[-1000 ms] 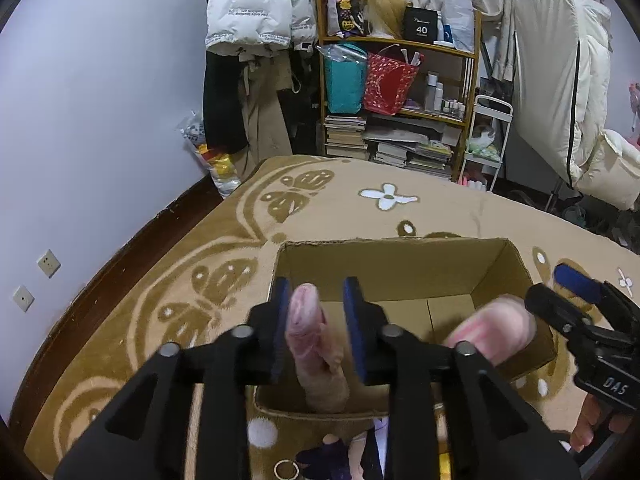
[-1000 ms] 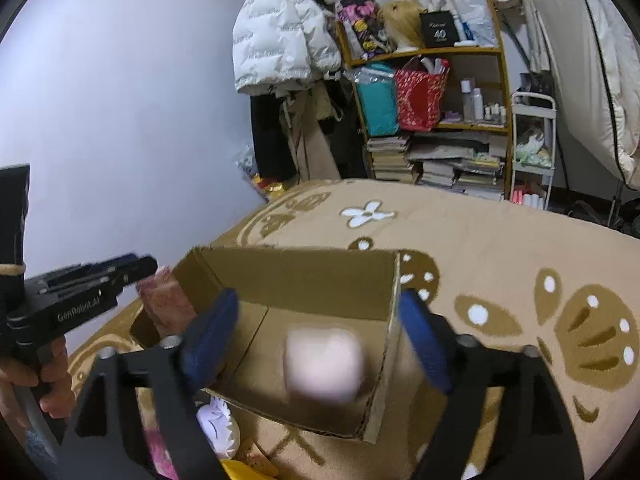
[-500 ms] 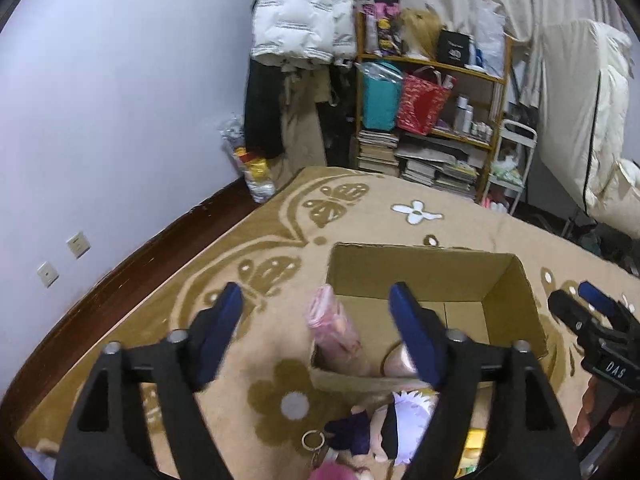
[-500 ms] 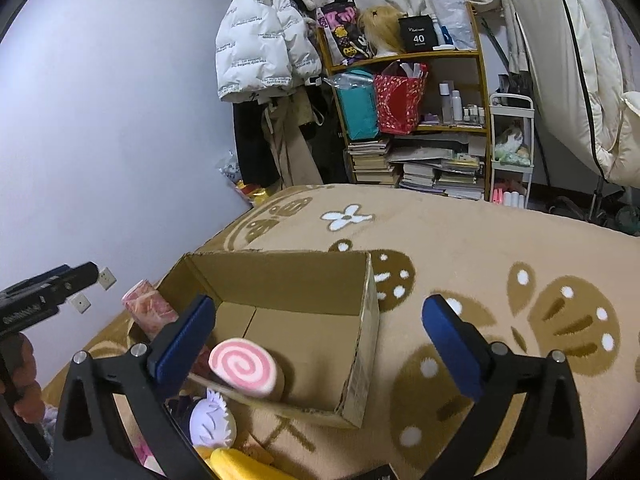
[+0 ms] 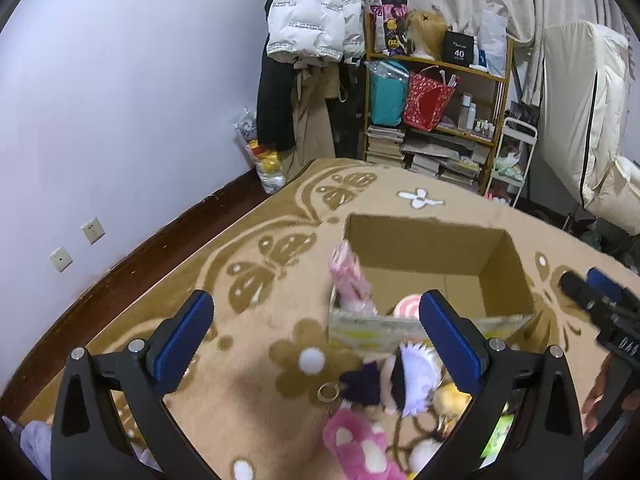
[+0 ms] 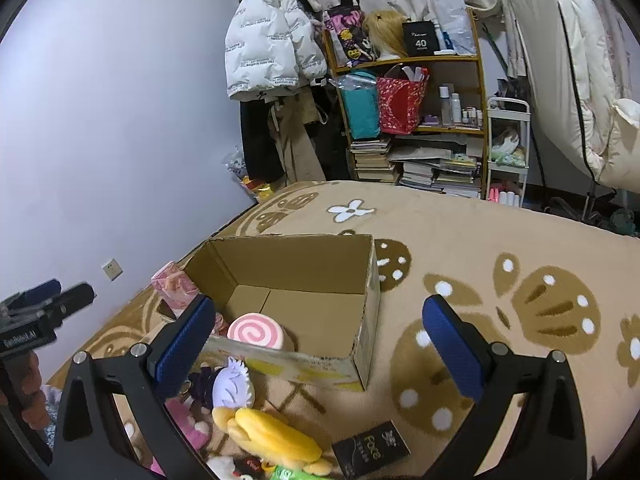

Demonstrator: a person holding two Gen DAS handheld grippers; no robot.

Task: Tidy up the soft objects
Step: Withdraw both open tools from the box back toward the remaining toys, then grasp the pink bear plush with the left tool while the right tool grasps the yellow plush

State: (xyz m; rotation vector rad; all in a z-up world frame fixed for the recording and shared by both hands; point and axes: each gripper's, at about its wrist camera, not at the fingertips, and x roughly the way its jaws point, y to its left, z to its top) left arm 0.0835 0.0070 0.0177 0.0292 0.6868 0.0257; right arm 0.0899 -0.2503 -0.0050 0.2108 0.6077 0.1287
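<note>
Rug (image 6: 460, 240), tan with brown flowers, carries everything.

Box (image 6: 320, 264) (image 5: 436, 248): open cardboard, long axis across the view, far wall toward the shelf (image 6: 412, 60).

Left claw (image 5: 316, 336): released, pads wide apart, nothing between them; hovers short of the box's near-left corner. Seen from the right wrist as a black body at frame left (image 6: 40, 312).

Right claw (image 6: 320, 344): released, empty, over the box's near wall and the toy pile.

Pink pack (image 5: 348, 276) (image 6: 174, 286): stands in the box's near-left corner, long axis tilted, top poking above the rim and leaning left.

Swirl roll (image 6: 254, 332) (image 5: 406, 306): inside at the near wall, spiral face toward the right camera; lower part hidden by the wall.

Doll (image 5: 404, 380) (image 6: 232, 384), white hair, lies just outside the near wall. Yellow plush (image 6: 272, 432) and pink plush (image 5: 356, 444) nearer, both cut off by the claw frames. Black card (image 6: 372, 450) beside them, lettering hard to read.
</note>
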